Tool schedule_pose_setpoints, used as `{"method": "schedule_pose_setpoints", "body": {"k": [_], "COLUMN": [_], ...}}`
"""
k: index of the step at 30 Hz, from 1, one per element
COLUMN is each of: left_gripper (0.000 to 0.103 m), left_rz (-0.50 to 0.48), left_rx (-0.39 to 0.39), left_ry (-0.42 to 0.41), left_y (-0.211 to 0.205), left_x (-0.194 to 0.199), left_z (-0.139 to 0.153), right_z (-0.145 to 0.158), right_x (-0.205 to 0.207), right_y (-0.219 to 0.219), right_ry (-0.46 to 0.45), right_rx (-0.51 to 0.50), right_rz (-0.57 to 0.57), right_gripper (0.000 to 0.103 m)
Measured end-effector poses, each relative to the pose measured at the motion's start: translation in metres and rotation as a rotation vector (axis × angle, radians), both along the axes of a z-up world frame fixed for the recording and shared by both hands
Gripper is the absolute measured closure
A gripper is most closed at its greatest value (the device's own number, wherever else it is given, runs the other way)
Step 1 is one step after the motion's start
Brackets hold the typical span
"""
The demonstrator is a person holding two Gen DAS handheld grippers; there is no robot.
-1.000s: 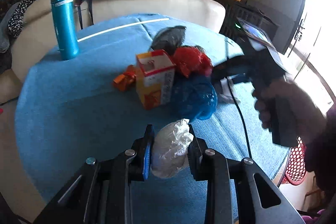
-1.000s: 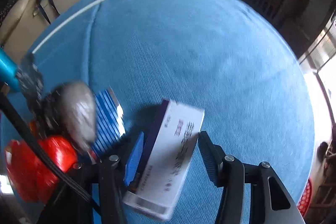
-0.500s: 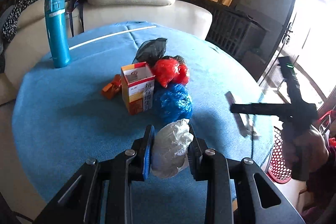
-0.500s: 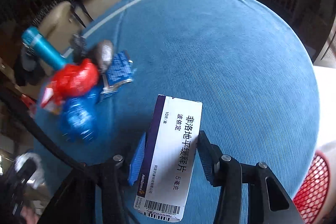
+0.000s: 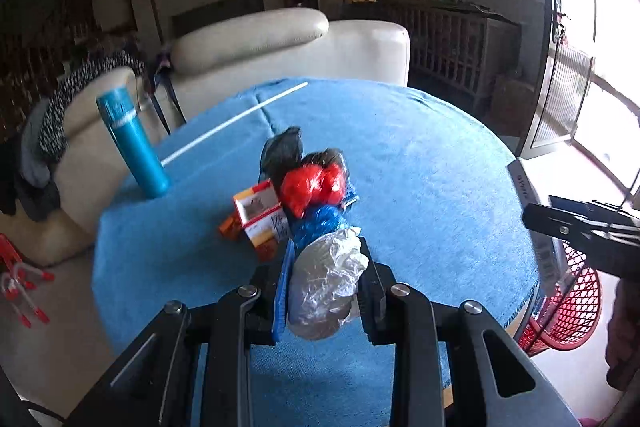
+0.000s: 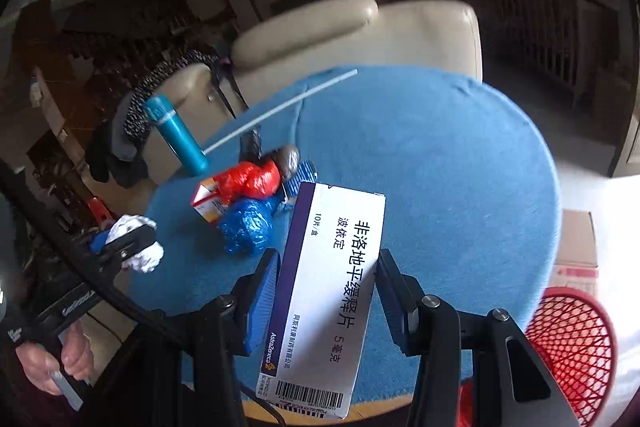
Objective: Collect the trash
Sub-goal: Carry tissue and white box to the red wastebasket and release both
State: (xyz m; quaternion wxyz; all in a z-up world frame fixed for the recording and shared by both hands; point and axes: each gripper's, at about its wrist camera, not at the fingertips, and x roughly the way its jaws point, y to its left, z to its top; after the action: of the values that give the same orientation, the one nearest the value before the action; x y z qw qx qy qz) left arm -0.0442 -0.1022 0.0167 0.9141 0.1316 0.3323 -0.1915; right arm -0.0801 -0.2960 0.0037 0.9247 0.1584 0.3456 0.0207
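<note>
The left gripper [image 5: 324, 279] has its fingers clamped on a crumpled clear bag [image 5: 326, 287], held up off the round blue worktop [image 5: 440, 195]. The right gripper [image 6: 326, 299] has its fingers closed on the long sides of a white pill box [image 6: 332, 291] with a purple edge and a barcode at its near end; the box is also off the worktop, near its front edge.

The remaining trash sits together near the middle of the worktop: a red bag [image 5: 314, 187] on top of a blue bag [image 5: 320, 223], a dark grey bag [image 5: 282, 149] behind them, an open orange-and-white carton [image 5: 262, 217] just to their left, and a small blue-striped packet [image 6: 300, 177] touching the pile's right side. A teal flask [image 5: 134, 147] stands upright towards the worktop's far left edge, well apart from the pile.

A red mesh basket [image 6: 572, 339] stands on the floor beside the worktop's near right edge, next to a cardboard box [image 6: 576, 251]. A cream sofa [image 5: 288, 47] is behind the worktop.
</note>
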Motion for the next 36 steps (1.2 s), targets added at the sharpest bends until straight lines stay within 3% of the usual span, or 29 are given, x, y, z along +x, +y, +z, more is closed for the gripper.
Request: {"method": "schedule_pose_setpoints", "body": {"k": [4, 13, 26, 36], "left_gripper": [0.072, 0.072, 0.072, 0.072], "left_rz": [-0.004, -0.061, -0.162, -0.229], "left_rx": [0.048, 0.109, 0.199, 0.230], "left_ry": [-0.050, -0.104, -0.110, -0.119], "left_y": [-0.017, -0.059, -0.121, -0.153], "left_x": [-0.011, -0.033, -0.047, -0.058], "left_z": [0.009, 0.020, 0.007, 0.003], "right_z": [0.008, 0.009, -0.006, -0.013], "right_x": [-0.025, -0.067, -0.105, -0.116], "right_y": [-0.004, -0.028, -0.080, -0.096], "right_ry": [-0.074, -0.137, -0.148, -0.149], "right_rx": [-0.007, -0.011, 0.067, 0.081], "right_rz": [-0.008, -0.058, -0.161, -0.194], "right_gripper": [0.052, 0.052, 0.052, 0.052]}}
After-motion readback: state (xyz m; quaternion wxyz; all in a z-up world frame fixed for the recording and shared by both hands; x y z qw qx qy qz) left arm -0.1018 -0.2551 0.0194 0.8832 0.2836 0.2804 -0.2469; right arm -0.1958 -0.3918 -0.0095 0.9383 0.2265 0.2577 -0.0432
